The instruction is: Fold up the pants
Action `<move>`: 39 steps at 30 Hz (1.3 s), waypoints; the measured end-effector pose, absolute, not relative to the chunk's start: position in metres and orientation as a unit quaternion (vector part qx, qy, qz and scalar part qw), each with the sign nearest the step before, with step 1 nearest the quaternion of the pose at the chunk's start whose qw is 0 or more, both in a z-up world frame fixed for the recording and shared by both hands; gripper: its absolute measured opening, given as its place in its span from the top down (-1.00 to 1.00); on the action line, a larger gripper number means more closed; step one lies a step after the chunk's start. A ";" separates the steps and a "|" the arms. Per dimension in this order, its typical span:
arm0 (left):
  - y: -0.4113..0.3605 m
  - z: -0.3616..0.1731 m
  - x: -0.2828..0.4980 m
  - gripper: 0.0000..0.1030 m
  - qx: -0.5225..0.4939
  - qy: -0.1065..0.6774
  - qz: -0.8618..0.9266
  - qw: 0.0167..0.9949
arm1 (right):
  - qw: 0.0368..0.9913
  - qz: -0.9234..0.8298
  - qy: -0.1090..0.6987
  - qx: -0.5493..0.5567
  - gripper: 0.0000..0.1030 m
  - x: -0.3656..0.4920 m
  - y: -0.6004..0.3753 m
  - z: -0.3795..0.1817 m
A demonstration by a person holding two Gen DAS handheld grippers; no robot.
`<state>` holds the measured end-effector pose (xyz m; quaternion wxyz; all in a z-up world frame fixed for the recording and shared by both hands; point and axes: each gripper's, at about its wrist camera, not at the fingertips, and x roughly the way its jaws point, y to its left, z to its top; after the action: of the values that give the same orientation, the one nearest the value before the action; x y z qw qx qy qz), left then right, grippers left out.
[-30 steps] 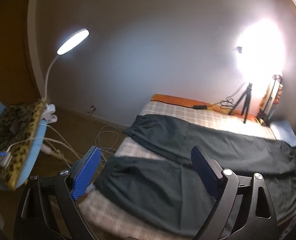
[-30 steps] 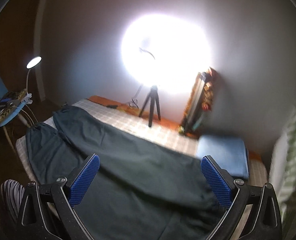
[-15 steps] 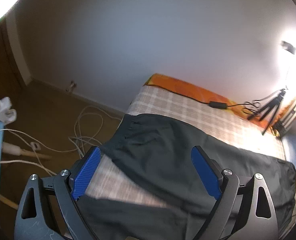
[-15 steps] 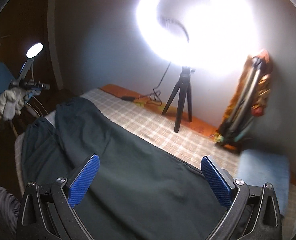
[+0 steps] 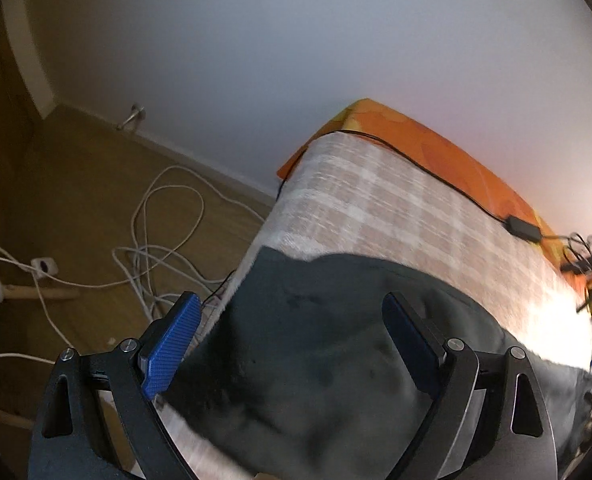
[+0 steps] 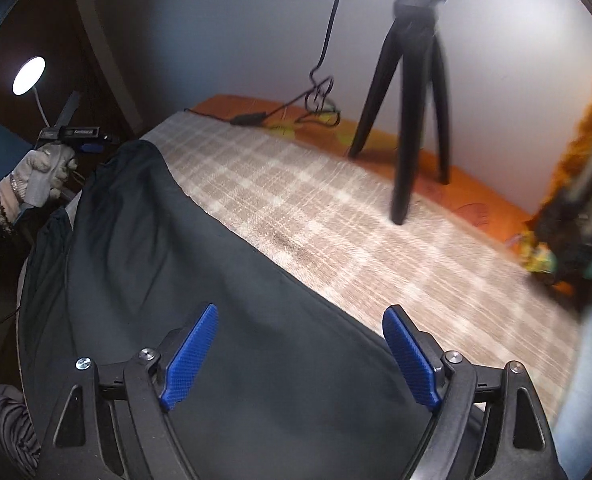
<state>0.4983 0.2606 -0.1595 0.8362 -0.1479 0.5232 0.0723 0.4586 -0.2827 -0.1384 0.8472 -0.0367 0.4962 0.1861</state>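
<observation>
- Both grippers have dropped closer to the bed since a second ago; the ring light has slid out of the top of the right view and the lamp out of the left one.
- Left gripper [image 5: 288, 344] hangs over the leg end of the pants [image 5: 316, 360], jaws wide apart and holding nothing; its left pad is out past the bed's side edge, above the floor [image 5: 76, 208].
- Right gripper [image 6: 300, 354] hovers over the pants [image 6: 200, 280] further along, jaws spread wide, empty.
- Pants lie flat on the plaid cover [image 6: 336, 216], one leg's far edge running diagonally across it; bare plaid stays free between that edge and the orange strip [image 6: 468, 184] by the wall.
- Only the left view shows white cables [image 5: 156, 240] looped on the floor beside the bed, and a black cable with adapter [image 5: 522, 227] along the orange strip [image 5: 436, 148].
- Only the right view shows the tripod [image 6: 410, 92] standing on the cover, the lamp [image 6: 29, 76], and the gloved left hand [image 6: 42, 172] holding its gripper handle at the bed's far end.
</observation>
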 end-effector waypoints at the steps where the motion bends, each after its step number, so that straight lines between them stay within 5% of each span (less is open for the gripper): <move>1: 0.263 -0.163 0.502 -0.79 -0.151 0.524 0.077 0.835 | 0.844 0.192 0.499 -0.037 -0.67 0.462 -0.281 -0.143; 12: 0.266 -0.189 0.512 -0.75 -0.150 0.538 0.084 0.825 | 0.823 0.212 0.523 -0.071 -0.77 0.482 -0.270 -0.174; 17: 0.263 -0.185 0.514 -0.14 -0.157 0.520 0.072 0.836 | 0.823 0.206 0.519 -0.100 -0.77 0.476 -0.261 -0.175; 19: 0.255 -0.181 0.515 0.20 -0.141 0.515 0.069 0.843 | 0.828 0.202 0.512 -0.108 -0.66 0.471 -0.258 -0.174; 21: 0.246 -0.176 0.515 0.50 -0.105 0.509 0.078 0.851 | 0.832 0.203 0.505 -0.105 -0.23 0.466 -0.256 -0.171; 26: 0.232 -0.167 0.513 0.62 -0.048 0.498 0.082 0.862 | 0.831 0.217 0.506 -0.074 0.80 0.459 -0.257 -0.163; 39: 0.249 -0.113 0.466 0.69 -0.088 0.424 0.067 0.899 | 0.861 0.227 0.453 -0.053 0.96 0.406 -0.245 -0.095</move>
<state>0.4657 0.2494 -0.1129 0.8988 -0.0881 0.4243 0.0668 0.4058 -0.2450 -0.0952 0.8607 -0.0532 0.4526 0.2270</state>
